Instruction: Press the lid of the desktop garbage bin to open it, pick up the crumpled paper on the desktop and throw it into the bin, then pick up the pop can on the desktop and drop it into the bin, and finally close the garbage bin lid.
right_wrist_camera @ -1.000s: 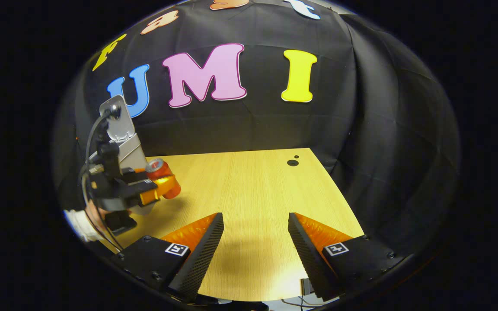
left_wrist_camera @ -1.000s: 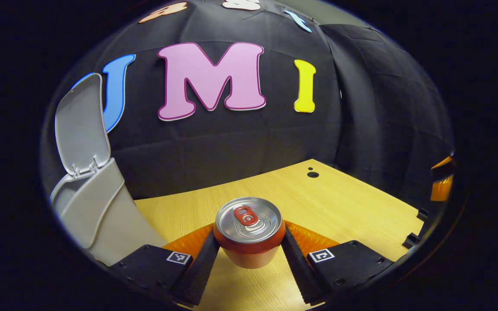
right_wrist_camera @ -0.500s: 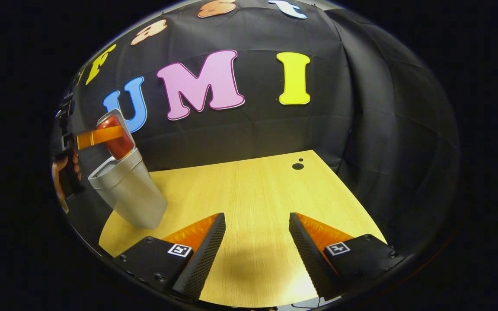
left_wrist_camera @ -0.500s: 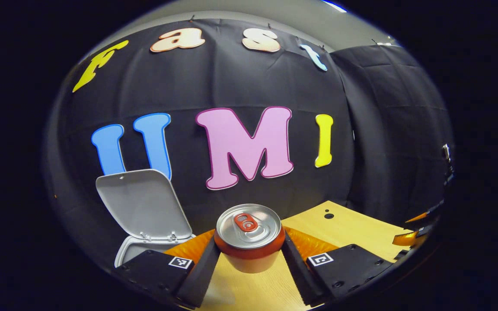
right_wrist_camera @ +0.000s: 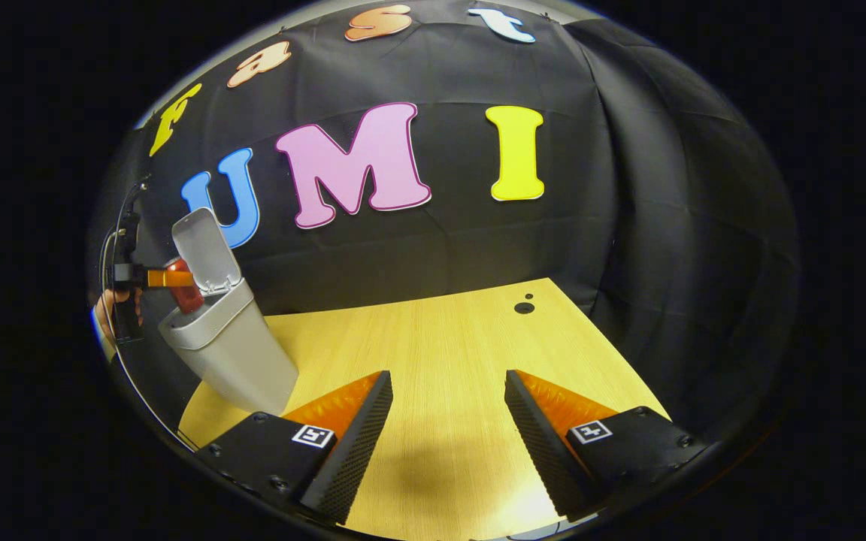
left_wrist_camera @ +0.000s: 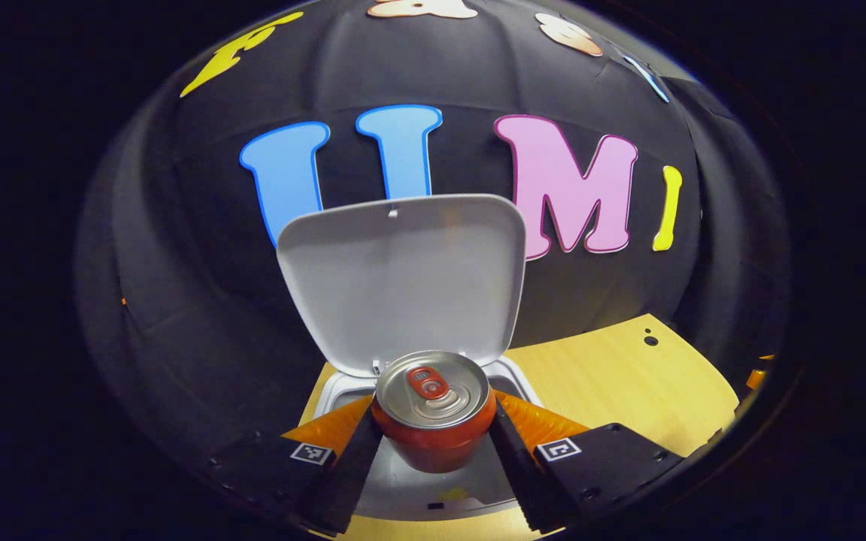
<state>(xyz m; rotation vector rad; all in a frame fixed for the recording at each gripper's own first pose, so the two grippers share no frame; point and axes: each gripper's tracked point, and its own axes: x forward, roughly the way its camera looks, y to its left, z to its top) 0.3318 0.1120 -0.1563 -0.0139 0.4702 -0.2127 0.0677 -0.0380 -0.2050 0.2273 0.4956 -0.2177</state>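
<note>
The left gripper (left_wrist_camera: 433, 443) clamps the pop can (left_wrist_camera: 433, 413) by its smooth, likely dentable sides – directly above the bin (left_wrist_camera: 343, 391) mouth; right gripper (right_wrist_camera: 448, 436) gapes, holding nothing.

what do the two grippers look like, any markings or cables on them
Both the left gripper and the right gripper have two wedge-shaped fingers on blocky black bases, each base bearing a small square black-and-white marker. In the right gripper view, thin dark cables loop off the left gripper.
</note>
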